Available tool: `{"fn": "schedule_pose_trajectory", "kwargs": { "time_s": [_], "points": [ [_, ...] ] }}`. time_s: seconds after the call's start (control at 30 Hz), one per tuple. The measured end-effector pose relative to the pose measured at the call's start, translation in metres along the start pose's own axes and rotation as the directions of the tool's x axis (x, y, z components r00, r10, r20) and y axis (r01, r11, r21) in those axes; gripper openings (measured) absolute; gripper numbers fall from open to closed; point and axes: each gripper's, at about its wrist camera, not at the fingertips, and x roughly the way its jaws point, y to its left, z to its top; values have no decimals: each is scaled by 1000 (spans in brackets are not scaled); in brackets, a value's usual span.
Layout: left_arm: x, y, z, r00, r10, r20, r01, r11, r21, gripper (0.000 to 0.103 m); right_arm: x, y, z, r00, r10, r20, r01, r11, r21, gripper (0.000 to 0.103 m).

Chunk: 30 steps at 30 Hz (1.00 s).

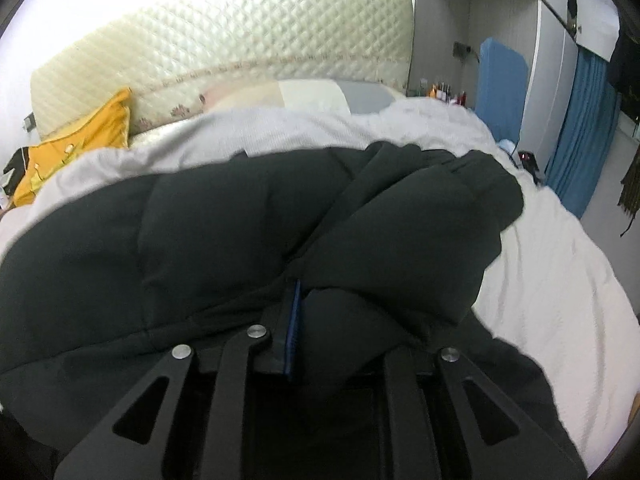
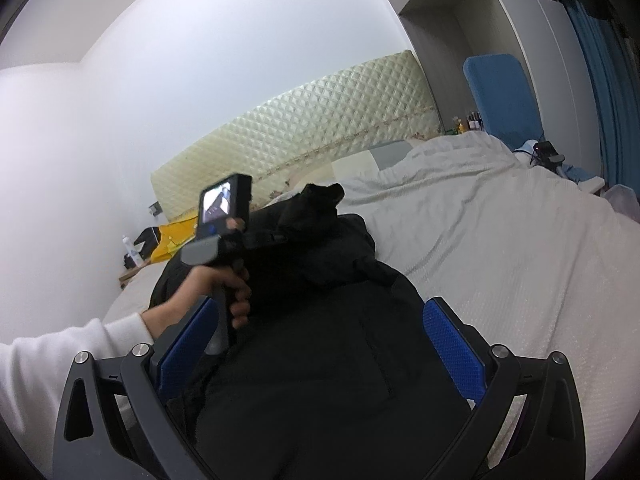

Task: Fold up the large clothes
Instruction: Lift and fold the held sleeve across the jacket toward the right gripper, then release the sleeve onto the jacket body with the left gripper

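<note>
Your right gripper [image 2: 320, 364] hovers with fingers spread wide, nothing between them, over the near part of the black padded jacket [image 2: 328, 380]. At 10 o'clock your left hand [image 2: 228, 288] carries the left gripper [image 1: 316, 332], its fingers pinching a fold of that jacket. The jacket lies on the white bedspread [image 2: 500, 248]. Beyond, at 12 o'clock, stands the quilted cream headboard [image 2: 320, 120].

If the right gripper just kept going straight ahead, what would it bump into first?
Most likely the black jacket on the bed: the open right gripper points slightly down with the fabric right between its blue pads. Exact depth is unclear.
</note>
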Motion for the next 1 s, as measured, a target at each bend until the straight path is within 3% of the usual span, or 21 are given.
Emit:
{"fn": "schedule_pose_trajectory", "kwargs": {
  "time_s": [0.17,0.4,0.47,0.63,0.67,0.77,1.0],
  "points": [
    [0,12,-13,999,6,-43,-7,1000,-14,15,10,-3,-1,1000,-15,-19,15,1000,1,103],
    [-11,18,-17,999,-21,-44,22,1000,9,21,18,0,1,1000,-24,-19,24,1000,-12,103],
    [-19,20,-16,999,-19,-37,19,1000,5,29,17,2,0,1000,-27,-12,26,999,-20,103],
    [-46,22,-15,1000,-21,-22,22,999,25,77,15,7,0,999,-36,6,36,998,-43,103],
    [-58,24,-16,999,-32,-3,32,999,31,79,15,8,0,999,-39,9,39,998,-49,103],
    [-87,33,-15,998,-48,36,47,998,34,80,15,15,2,999,-45,16,46,997,-62,103],
    [-159,68,-17,988,4,152,-11,999,42,80,26,47,14,1000,-15,-1,15,994,-111,103]
  ]
}}
